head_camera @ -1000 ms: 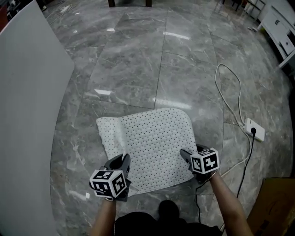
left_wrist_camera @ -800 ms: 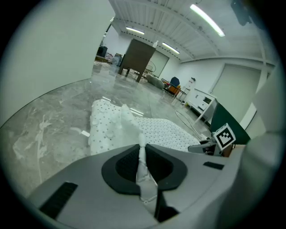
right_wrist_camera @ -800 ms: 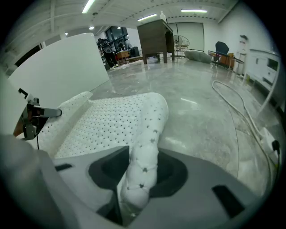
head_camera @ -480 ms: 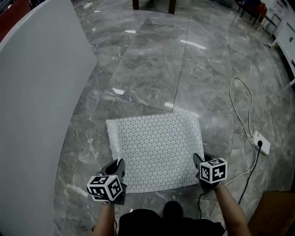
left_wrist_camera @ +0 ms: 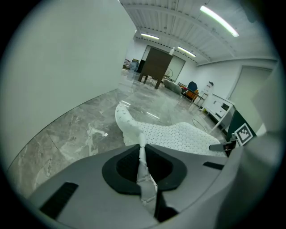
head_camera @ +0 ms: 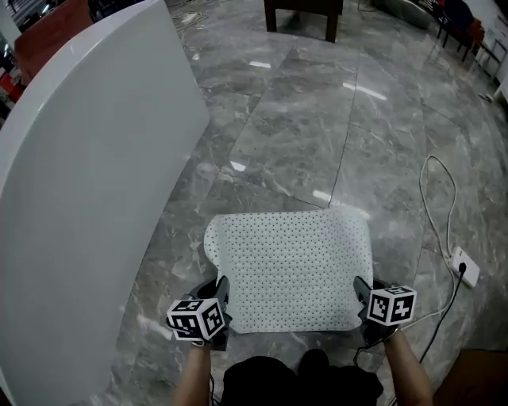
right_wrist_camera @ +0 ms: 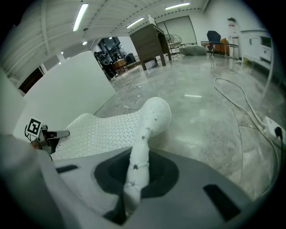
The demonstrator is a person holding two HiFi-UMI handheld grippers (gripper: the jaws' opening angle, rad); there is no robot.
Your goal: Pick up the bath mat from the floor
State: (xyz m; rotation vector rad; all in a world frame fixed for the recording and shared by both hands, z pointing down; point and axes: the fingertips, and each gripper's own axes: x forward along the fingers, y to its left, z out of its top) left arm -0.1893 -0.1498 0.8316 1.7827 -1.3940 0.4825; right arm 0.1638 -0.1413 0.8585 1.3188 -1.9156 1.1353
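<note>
The bath mat (head_camera: 290,266) is white with small dark dots and hangs spread between my two grippers, its far edge toward the floor. My left gripper (head_camera: 221,303) is shut on the mat's near left corner; in the left gripper view the mat (left_wrist_camera: 178,134) runs out from the pinching left gripper (left_wrist_camera: 142,156). My right gripper (head_camera: 362,296) has just been closing and now pinches the near right corner. In the right gripper view a rolled edge of the mat (right_wrist_camera: 149,118) rises from the shut right gripper (right_wrist_camera: 133,176).
A tall curved white panel (head_camera: 79,182) stands close on the left. On the marble floor to the right lie a white cable (head_camera: 432,202) and a power strip (head_camera: 465,268). A dark table (head_camera: 303,9) stands far ahead. The person's dark legs (head_camera: 294,382) are below the mat.
The right gripper has shut on the mat's near right corner. Both grippers have risen with the near edge, and the fold on the mat's left side has flattened.
</note>
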